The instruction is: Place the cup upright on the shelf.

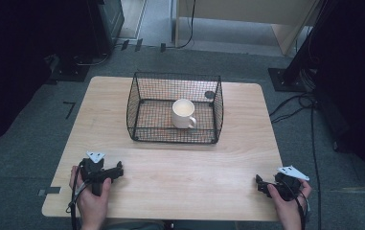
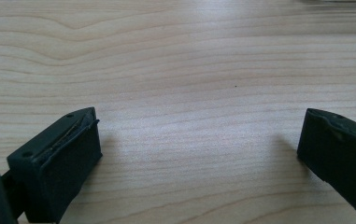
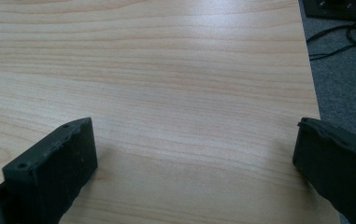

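So the white mug (image 1: 184, 113) is sitting upright inside the black wire basket (image 1: 137, 103) toward the far side of the wooden table (image 1: 180, 177), well away from both grippers. Left gripper (image 1: 118, 171) and right gripper (image 1: 259, 183) rest at the near corners, jaws spread wide over bare wood.

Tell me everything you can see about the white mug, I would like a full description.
The white mug looks like glazed ceramic, plain, with one handle that points to the right and toward the person. It stands upright, its mouth open upward, and its inside looks empty. It rests on the floor of the black wire basket, right of centre and close to the front wall, on the wooden table. Neither gripper touches it; both rest far off at the table's near edge.
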